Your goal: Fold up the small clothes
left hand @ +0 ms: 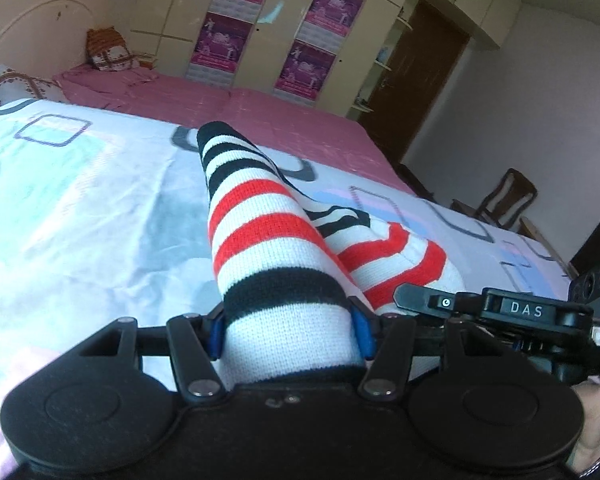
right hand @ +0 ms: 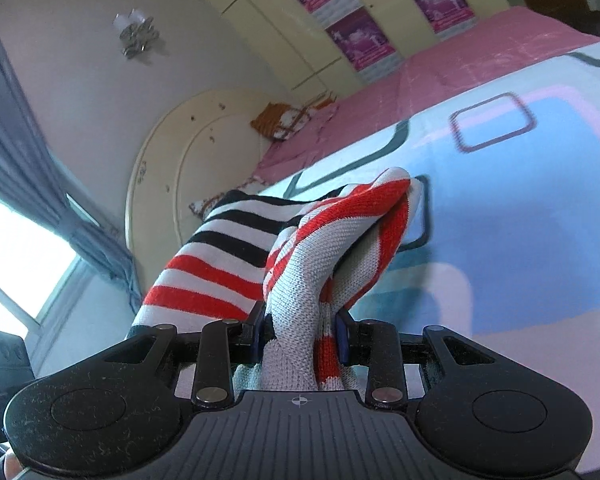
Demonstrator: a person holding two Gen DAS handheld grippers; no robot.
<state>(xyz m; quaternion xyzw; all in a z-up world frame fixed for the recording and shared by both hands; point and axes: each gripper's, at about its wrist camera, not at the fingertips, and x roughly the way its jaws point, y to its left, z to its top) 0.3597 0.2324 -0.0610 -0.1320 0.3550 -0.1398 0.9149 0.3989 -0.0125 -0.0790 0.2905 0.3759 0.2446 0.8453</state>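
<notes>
The left hand-held gripper (left hand: 290, 330) is clamped on a striped knit garment (left hand: 260, 248), its blue pads (left hand: 362, 332) pressing a white band of the cloth from both sides. From there the fabric runs forward as a rounded fold of white, red and black stripes, raised above the bed. The right hand-held gripper (right hand: 300, 334) is clamped on a bunched, greyish-white and red part of the same striped knit garment (right hand: 324, 256), the cloth squeezed narrow between its jaws. In the left wrist view the nose of the right hand-held gripper (left hand: 496, 308) shows just beside the left one, at the garment's right-hand fold. Whether the piece is a small sweater or a long sock is hard to tell, since so much of it is gathered up.

Beneath the garment lies a pale bedsheet (left hand: 80, 208) printed with rounded squares in blue, grey and pink, spread over a pink bed cover (left hand: 284, 112). A cream headboard (right hand: 172, 168) stands at the bed's end with patterned pillows (left hand: 108, 54) against it. Cream wardrobes (left hand: 268, 40) carrying purple posters (left hand: 220, 42) line the far wall, and a wooden chair (left hand: 504, 200) stands beside the bed.
</notes>
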